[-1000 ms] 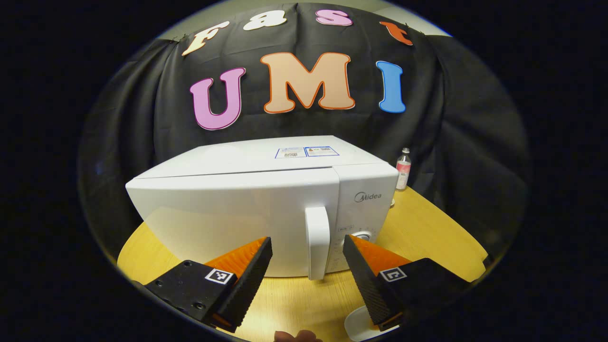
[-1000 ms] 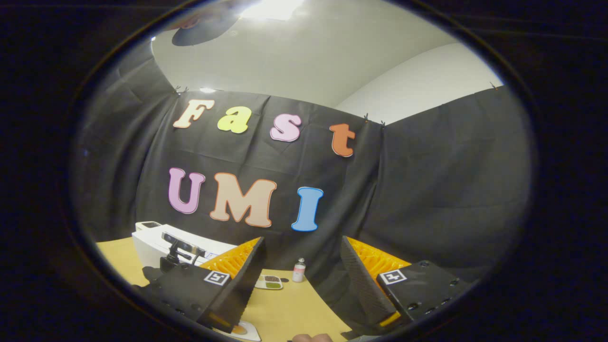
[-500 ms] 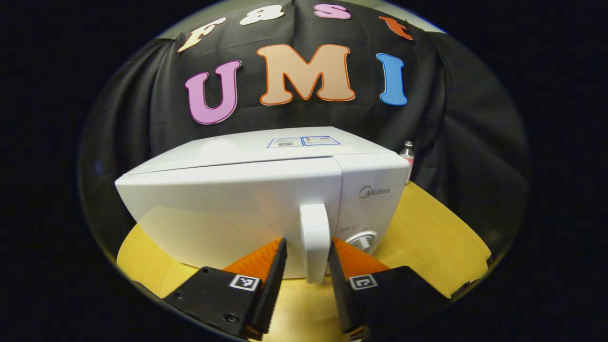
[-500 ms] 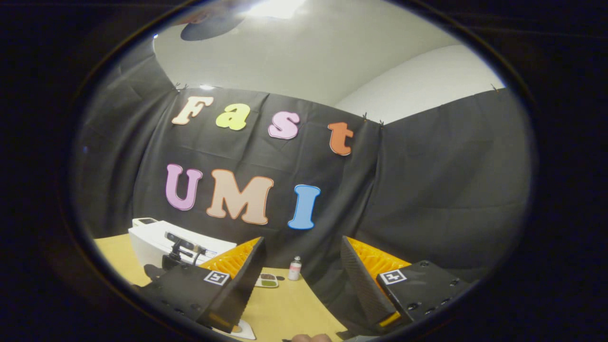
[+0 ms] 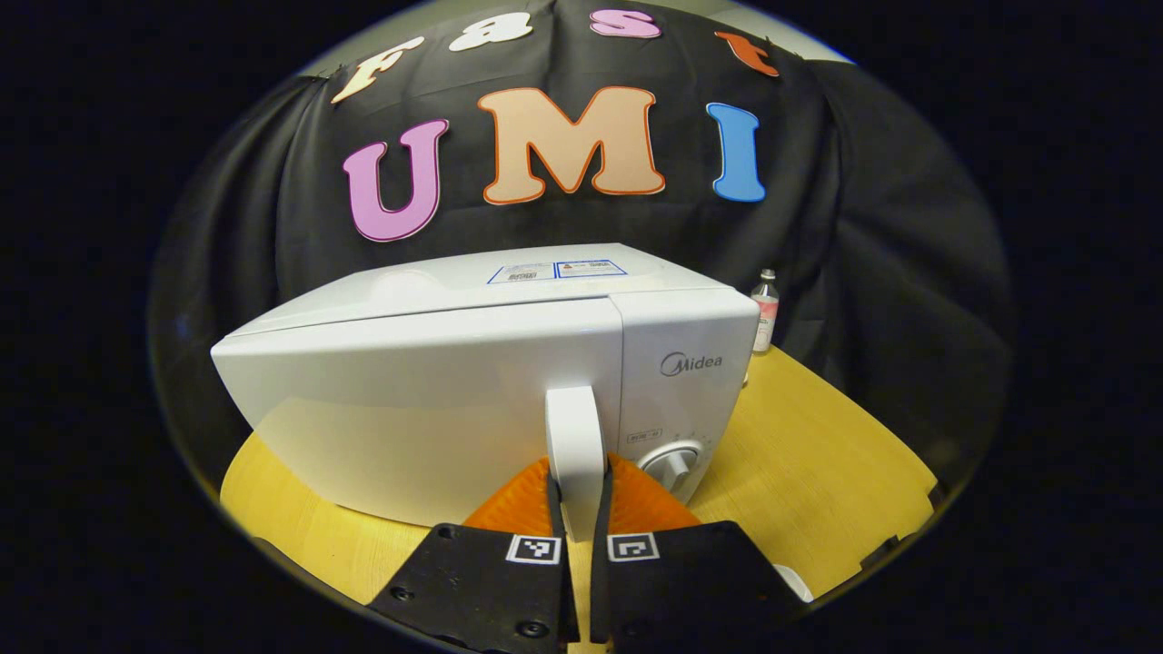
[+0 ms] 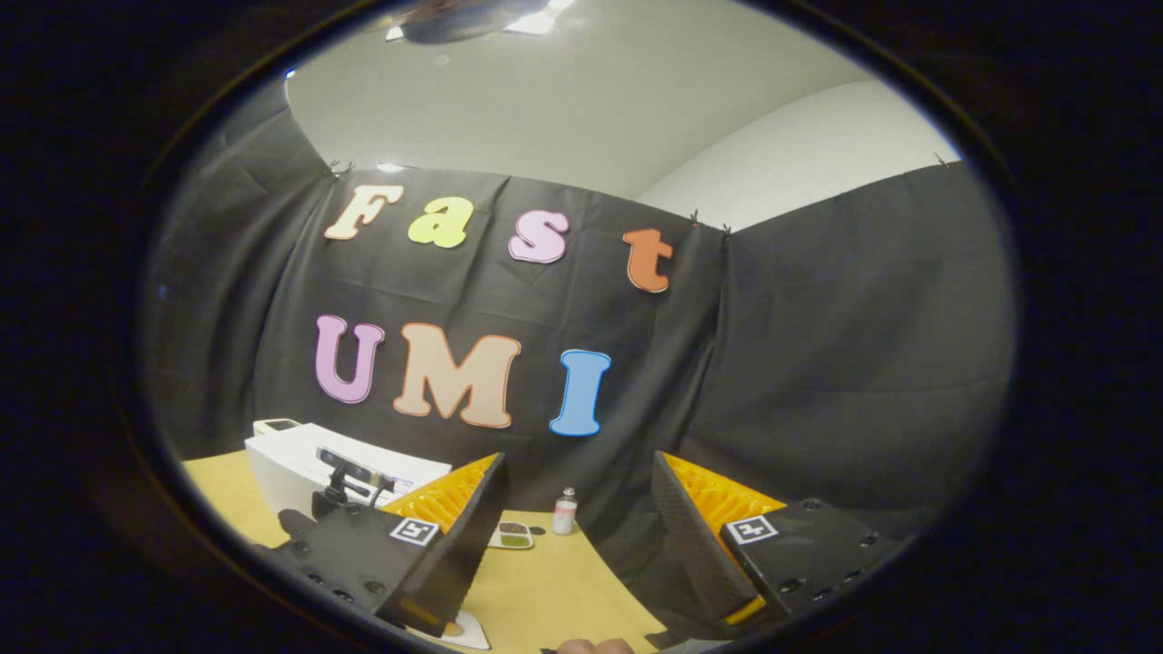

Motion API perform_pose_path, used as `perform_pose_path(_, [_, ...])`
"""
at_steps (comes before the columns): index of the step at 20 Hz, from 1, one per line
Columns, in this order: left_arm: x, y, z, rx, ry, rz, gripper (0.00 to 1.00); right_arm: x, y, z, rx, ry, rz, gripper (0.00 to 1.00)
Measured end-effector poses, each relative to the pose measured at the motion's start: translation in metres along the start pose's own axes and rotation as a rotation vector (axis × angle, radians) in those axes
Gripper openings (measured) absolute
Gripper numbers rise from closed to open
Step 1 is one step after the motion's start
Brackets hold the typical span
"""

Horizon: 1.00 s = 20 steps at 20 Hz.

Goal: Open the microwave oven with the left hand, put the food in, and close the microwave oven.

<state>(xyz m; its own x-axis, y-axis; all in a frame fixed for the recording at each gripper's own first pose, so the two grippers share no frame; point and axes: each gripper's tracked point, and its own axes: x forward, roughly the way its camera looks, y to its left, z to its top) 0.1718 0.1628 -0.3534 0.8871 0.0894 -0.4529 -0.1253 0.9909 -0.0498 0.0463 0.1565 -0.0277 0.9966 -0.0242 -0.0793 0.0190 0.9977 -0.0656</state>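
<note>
A white microwave (image 5: 436, 391) stands on the yellow wooden table (image 5: 818, 454), its door closed against the control panel with a round knob (image 5: 670, 461). My left gripper (image 5: 578, 486) is shut on the lower part of the upright white door handle (image 5: 572, 427), one finger on each side. In the right gripper view the microwave (image 6: 286, 454) sits far left with the left gripper's camera (image 6: 350, 472) before it. My right gripper (image 6: 577, 536) is open and held high with nothing between its fingers. A small tray of brown and green food (image 6: 514, 537) lies on the table beyond it.
A small bottle with a pink label (image 5: 765, 312) stands at the back right of the microwave, and the same bottle (image 6: 565, 510) stands beside the food tray. A white plate edge (image 6: 465, 629) lies under the right gripper. Black cloth walls in the table behind and to the right.
My left gripper moved forward and its fingers came together onto the door handle, from wide open to shut. The right gripper stayed open and barely shifted.
</note>
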Motion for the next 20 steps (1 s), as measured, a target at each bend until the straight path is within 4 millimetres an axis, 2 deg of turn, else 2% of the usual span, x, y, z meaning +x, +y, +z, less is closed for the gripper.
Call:
perform_pose_path(10, [-0.006, 0.0, -0.001, 0.0, 0.032, -0.033, 0.02, -0.007, 0.005, -0.005, 0.0, 0.013, 0.036, 0.98])
perform_pose_path(11, [-0.013, 0.0, -0.011, -0.015, 0.048, -0.028, 0.02, -0.006, 0.003, -0.003, -0.003, 0.007, 0.034, 0.97])
perform_pose_path(13, [-0.039, 0.001, -0.011, 0.005, -0.006, -0.029, 0.02, -0.007, 0.002, -0.001, -0.005, -0.002, 0.033, 0.96])
perform_pose_path(14, [-0.052, 0.003, -0.018, 0.027, -0.008, -0.031, 0.01, -0.006, 0.002, -0.001, 0.0, -0.004, 0.033, 0.96])
perform_pose_path(17, [-0.082, 0.011, -0.035, -0.001, 0.015, -0.066, 0.01, -0.005, 0.012, -0.008, 0.032, 0.009, 0.068, 0.98])
perform_pose_path(20, [-0.11, 0.019, -0.046, -0.015, 0.035, -0.084, 0.02, -0.005, 0.022, -0.006, 0.031, -0.007, 0.098, 0.96])
